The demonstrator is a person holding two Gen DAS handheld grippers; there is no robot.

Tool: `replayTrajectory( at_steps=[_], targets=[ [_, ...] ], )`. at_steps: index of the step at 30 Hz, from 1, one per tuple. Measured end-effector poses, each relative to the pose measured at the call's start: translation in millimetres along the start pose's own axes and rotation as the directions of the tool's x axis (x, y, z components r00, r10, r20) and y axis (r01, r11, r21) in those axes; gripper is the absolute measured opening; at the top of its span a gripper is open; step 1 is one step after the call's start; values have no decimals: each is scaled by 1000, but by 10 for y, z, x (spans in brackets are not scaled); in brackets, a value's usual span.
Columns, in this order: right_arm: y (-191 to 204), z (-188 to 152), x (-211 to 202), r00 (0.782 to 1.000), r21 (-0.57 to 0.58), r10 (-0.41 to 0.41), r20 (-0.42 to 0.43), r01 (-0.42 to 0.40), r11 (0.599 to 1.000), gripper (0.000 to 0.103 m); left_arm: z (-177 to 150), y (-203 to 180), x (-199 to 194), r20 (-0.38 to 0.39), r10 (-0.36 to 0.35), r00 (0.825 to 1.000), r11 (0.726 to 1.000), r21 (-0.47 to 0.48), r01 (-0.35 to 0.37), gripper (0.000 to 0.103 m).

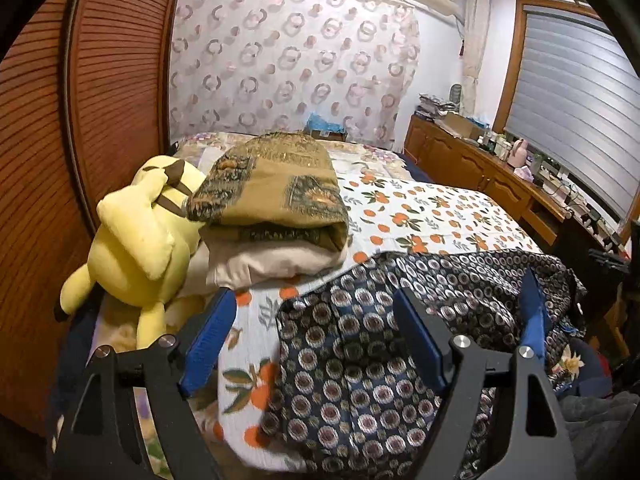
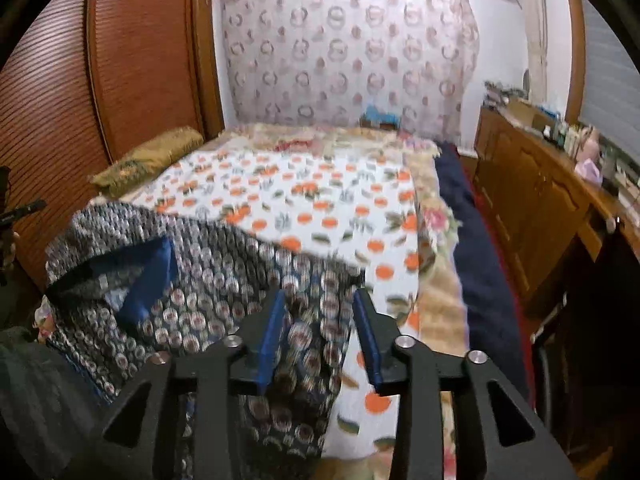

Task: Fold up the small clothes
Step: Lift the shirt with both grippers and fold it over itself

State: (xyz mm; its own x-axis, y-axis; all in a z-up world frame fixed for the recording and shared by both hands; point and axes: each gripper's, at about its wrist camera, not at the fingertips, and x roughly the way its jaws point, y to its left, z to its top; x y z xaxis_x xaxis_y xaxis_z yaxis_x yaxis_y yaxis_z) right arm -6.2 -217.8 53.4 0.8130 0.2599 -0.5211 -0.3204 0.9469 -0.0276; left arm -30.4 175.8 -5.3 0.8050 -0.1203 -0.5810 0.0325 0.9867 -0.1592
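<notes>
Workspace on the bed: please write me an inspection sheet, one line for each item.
Surface: bed with orange-print sheet.
Job's things: dark circle-print garment, crumpled at the near edge.
Clutter: yellow plush toy; stack of folded textiles beside it.
Grippers: left gripper open over the garment; right gripper open, garment fabric between its fingers.
Cables: nothing seen.
Surroundings: louvred wooden doors, patterned curtain, cluttered wooden sideboard.

Bed: right half passable, left edge blocked.
Orange-print sheet [image 2: 320, 196] lies bare beyond the patterned garment [image 1: 400, 340]; plush toy [image 1: 140, 240] and folded stack [image 1: 272, 216] crowd the wardrobe [image 1: 100, 100] side.
</notes>
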Motion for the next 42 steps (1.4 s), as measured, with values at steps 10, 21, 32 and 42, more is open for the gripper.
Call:
replayTrajectory(
  at_steps=[10,21,32,42],
  targets=[
    [-50,287,692,993,-34,-96,-64,94,995,62,272,109,514,-33,15,999,1000,-20,-16,81],
    [-297,230,1263,981,63,9,-194,3,998,64,-39,99,1097,-236,29,971,1000,3,-29,81],
    [-146,114,1467,972,15,-34,-231,38,999,65,-232,-29,1128,-262,18,965,1000,19,-13,81],
    [56,78,1424,976,-21,33,-217,-38,999,6,-225,-138,1049,-256,-103,961,994,9,109,11]
  ],
)
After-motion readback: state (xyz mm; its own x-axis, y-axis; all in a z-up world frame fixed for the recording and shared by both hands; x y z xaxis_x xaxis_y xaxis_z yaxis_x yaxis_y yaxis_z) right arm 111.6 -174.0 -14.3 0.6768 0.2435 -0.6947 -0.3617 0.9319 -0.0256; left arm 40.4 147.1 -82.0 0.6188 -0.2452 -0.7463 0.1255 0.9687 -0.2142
